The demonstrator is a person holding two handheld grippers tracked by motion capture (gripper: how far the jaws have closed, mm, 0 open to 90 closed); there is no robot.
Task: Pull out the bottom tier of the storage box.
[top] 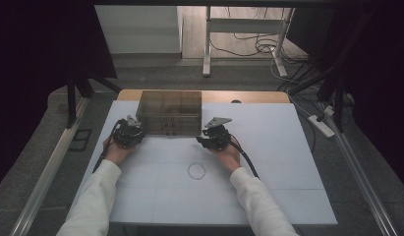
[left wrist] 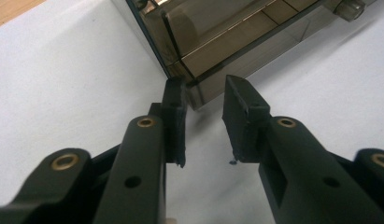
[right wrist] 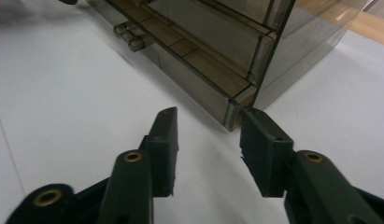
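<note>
The smoky, see-through drawer box (top: pixel 170 112) sits toward the far edge of the white table mat (top: pixel 268 162), just left of centre, with the wooden table edge (top: pixel 248 96) showing behind it. Its front faces the person, and a small clear drawer knob (right wrist: pixel 127 37) juts from that front in the right gripper view. Now the left gripper (left wrist: pixel 203 100) is right at the box's near left bottom corner: its two black jaws stand a little apart with that corner set between their tips, the left-hand pad (left wrist: pixel 174 107) looking as if it brushes the box's side wall, though from this angle I can't call it a firm pinch. On the other side the right gripper (right wrist: pixel 208 122) is lined up on the near right bottom corner; its jaws are parted, the corner edge sits just ahead of the gap, and the pads (right wrist: pixel 255 135) are not pressing on anything I can see. From the high view both grippers flank the box, one at each front corner, each with a hand behind it and white sleeves (top: pixel 99 189) running back toward the near edge. A faint printed circle (top: pixel 196 171) lies on the mat between the forearms, well short of the box.
</note>
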